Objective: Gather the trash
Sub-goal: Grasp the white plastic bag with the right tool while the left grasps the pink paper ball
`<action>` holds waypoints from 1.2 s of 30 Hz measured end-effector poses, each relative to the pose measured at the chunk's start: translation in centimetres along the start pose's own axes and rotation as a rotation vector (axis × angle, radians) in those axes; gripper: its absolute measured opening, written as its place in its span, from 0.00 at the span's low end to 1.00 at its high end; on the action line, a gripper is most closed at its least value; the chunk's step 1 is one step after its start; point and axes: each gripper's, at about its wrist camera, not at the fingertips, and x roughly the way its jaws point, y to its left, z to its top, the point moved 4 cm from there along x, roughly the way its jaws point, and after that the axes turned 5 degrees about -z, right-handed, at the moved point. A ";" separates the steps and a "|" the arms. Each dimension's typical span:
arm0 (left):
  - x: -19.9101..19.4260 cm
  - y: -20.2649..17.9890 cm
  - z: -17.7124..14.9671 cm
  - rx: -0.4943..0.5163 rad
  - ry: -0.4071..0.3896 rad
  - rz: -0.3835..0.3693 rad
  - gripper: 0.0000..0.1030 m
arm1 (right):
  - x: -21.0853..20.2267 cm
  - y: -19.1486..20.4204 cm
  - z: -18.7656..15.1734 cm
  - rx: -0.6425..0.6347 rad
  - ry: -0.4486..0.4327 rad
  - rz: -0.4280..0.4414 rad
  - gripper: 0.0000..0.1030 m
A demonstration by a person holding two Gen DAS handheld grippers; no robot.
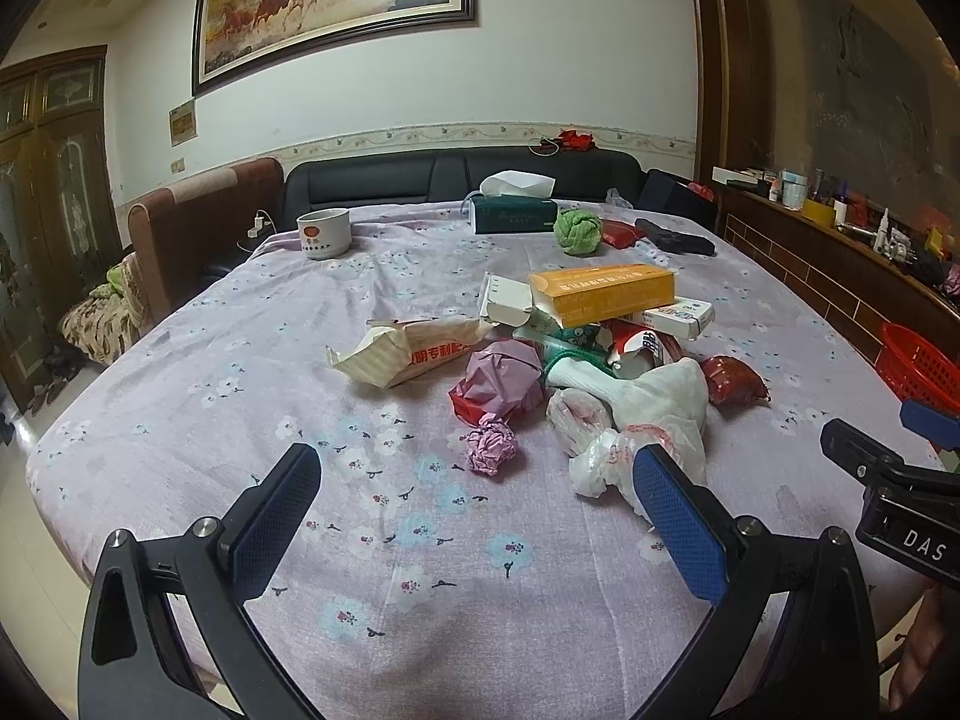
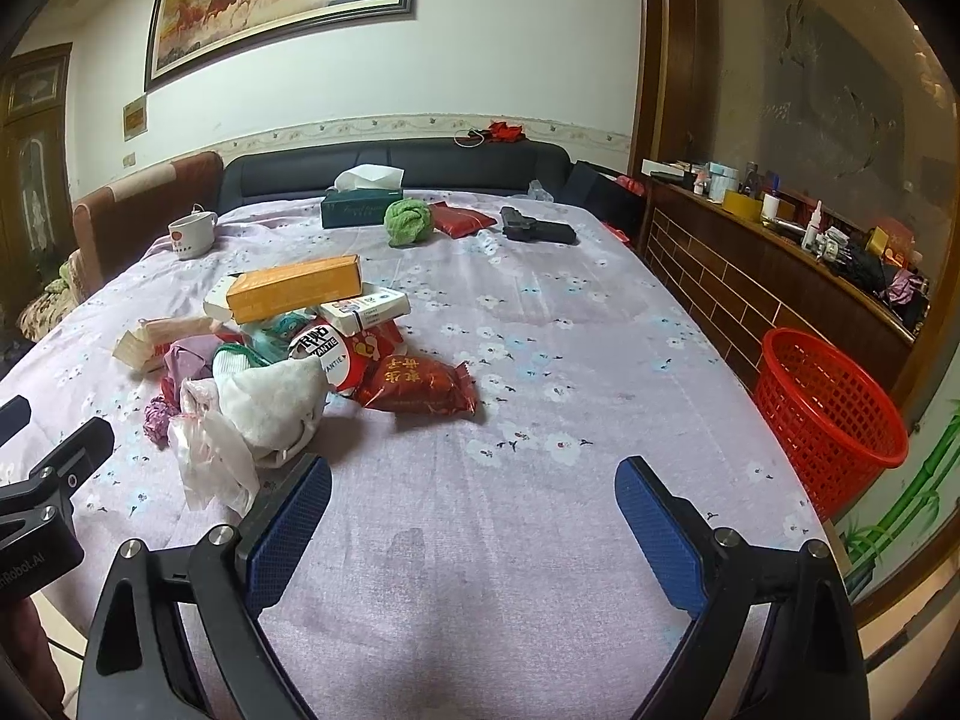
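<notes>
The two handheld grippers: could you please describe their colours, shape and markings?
Both the left gripper and the right gripper have black angular frames with silver screws and flat blue, textured pads on the jaws. The right one's body carries white "DAS" lettering; the left one's reads "nRobot.AI".

The tablecloth [image 2: 540,324] is soft matt cloth, lilac with a printed flower pattern and a few creases. At 12 o'clock in the pile, the orange box [image 1: 603,294] looks like smooth cardboard. The red snack packet [image 2: 420,387] is glossy crinkled foil, and the thin plastic bag [image 2: 210,462] at 9 o'clock is translucent and wrinkly. The pink ball [image 1: 492,450] is crumpled matt paper. The red basket [image 2: 828,414] at 3 o'clock is shiny plastic mesh. Both gripper pads [image 2: 288,528] are blue textured rubber on matt black plastic with bright metal bolts. The mug [image 1: 324,232] is glazed ceramic.
</notes>
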 end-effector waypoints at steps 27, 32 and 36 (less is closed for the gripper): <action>2.8 7.8 -0.4 -0.148 0.171 -0.167 0.49 | 2.8 8.8 0.7 -0.066 0.200 0.464 0.53; 3.2 7.2 -0.2 -0.120 0.188 -0.192 0.49 | 4.4 12.0 1.2 -0.094 0.249 0.515 0.49; 4.0 5.9 0.2 -0.090 0.208 -0.230 0.49 | 5.1 12.9 0.9 -0.074 0.278 0.534 0.31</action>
